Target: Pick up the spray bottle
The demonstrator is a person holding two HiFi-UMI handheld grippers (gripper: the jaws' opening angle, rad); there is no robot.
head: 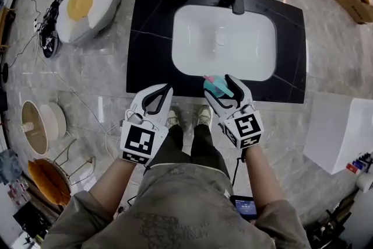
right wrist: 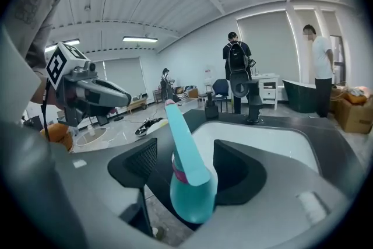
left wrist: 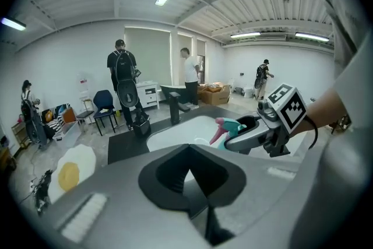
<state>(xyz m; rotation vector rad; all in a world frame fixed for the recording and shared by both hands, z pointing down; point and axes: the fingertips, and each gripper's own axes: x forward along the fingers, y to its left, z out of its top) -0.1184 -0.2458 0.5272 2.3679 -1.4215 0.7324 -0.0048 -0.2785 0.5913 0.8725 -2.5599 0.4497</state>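
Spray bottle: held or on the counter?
Held. The right claw is shut on the teal spray bottle, with floor visible beneath it.

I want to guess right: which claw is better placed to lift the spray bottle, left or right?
Right. The right claw is closed around the spray bottle; the left claw is shut and empty beside it.

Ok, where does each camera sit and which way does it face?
Head view: on the head, looking steeply down at the white basin; shows forearms, legs, left gripper, right gripper.
Left gripper view: along the left gripper's shut, empty jaws toward the basin; right gripper visible.
Right gripper view: along the right gripper's jaws holding the teal plastic spray bottle.
Shared: basin, black faucet.
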